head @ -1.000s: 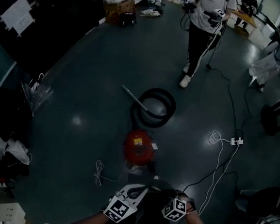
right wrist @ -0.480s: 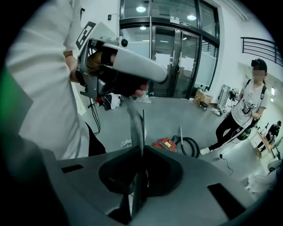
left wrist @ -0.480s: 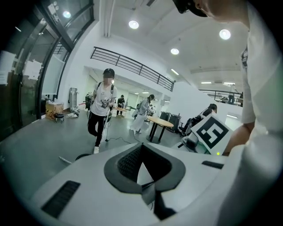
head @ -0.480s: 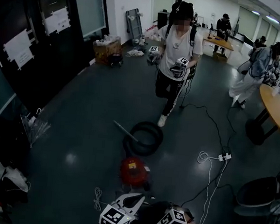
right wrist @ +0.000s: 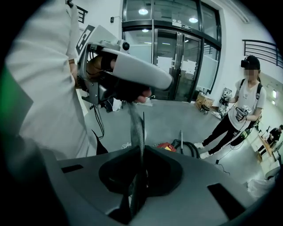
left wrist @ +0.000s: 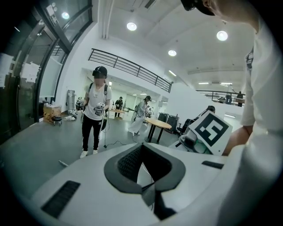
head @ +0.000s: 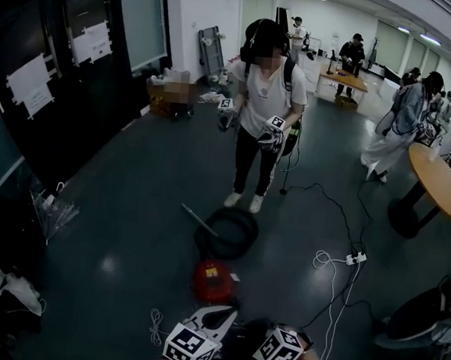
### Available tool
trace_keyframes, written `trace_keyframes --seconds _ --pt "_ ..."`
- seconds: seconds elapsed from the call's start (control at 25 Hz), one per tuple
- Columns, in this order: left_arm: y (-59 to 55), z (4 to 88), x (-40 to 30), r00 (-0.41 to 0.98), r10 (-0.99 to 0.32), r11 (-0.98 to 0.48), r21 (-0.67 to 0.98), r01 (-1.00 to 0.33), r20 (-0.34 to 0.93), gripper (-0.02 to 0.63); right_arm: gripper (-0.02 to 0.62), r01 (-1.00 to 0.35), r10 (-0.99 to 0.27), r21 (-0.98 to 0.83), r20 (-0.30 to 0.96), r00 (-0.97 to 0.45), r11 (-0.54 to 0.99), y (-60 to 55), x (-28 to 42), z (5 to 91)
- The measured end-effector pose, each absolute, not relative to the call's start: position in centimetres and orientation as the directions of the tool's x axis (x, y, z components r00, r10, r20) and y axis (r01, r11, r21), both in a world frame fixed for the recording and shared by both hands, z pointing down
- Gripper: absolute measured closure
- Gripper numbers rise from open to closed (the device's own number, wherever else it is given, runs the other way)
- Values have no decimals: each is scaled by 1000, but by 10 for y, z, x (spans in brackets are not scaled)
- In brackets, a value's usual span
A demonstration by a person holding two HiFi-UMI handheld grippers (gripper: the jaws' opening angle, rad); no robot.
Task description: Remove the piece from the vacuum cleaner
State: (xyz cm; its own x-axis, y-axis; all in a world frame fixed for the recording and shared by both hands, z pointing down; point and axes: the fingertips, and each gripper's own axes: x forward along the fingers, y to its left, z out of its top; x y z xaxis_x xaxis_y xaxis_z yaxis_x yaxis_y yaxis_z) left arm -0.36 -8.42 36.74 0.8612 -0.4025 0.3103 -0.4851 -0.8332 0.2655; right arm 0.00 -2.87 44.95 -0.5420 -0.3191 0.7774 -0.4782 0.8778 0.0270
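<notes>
Hazards first: from here I judge a careless reach could snag the loose white cable (head: 154, 322) lying left of the machine, or crowd the person in a white shirt (head: 261, 116) standing just past the hose. The small red canister vacuum cleaner (head: 215, 280) sits on the dark floor just ahead, with its black coiled hose (head: 229, 232) and thin metal wand (head: 198, 218) beyond. My left tool (head: 225, 315) and right tool (right wrist: 136, 132) hang near me, jaws together on nothing.
</notes>
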Motion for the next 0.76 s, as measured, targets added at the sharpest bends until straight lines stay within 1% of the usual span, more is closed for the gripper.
trace_keyframes --seconds 0.32,0.76 --pt "-82 367 5 862 -412 -843 234 -484 296 601 557 -479 -333 40 768 -547 877 -27 2 449" --pt "-91 373 4 859 -412 -843 230 -486 304 601 557 -460 -319 44 778 -541 887 -37 2 456"
